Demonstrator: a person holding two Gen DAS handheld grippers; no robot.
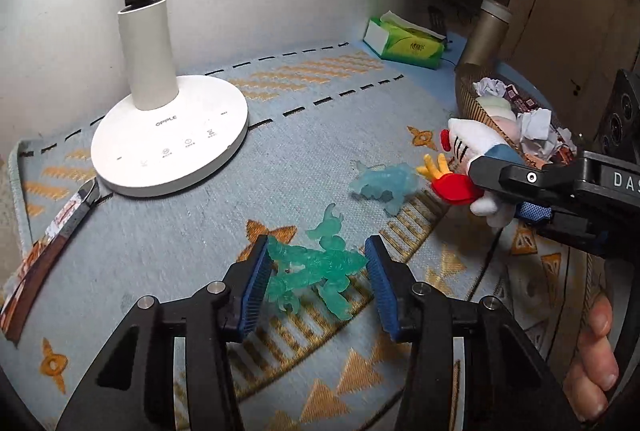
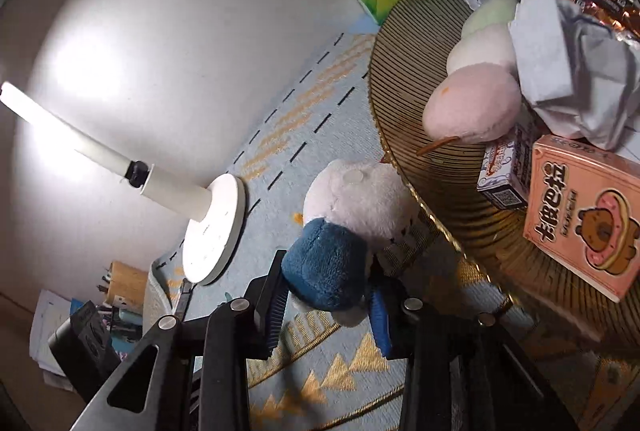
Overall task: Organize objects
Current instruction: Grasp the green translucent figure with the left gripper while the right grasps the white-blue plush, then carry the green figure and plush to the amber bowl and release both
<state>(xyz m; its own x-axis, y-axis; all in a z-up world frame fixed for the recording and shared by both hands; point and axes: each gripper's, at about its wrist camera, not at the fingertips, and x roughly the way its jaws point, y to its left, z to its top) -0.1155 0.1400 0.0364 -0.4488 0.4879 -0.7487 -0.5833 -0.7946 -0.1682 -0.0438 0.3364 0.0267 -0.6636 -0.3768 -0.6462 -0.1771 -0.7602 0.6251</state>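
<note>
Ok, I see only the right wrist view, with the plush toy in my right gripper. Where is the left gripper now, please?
Observer: The left gripper is low over the mat. A green translucent figure is between its pads, and both pads seem to touch it.
Operator: Is any other loose toy on the mat?
Observer: Yes. A pale blue translucent figure lies between the green one and the plush toy.
Operator: Can you see the person's hand?
Observer: Yes. The fingers of a hand show below the right gripper, at the lower right edge of the left wrist view.
</note>
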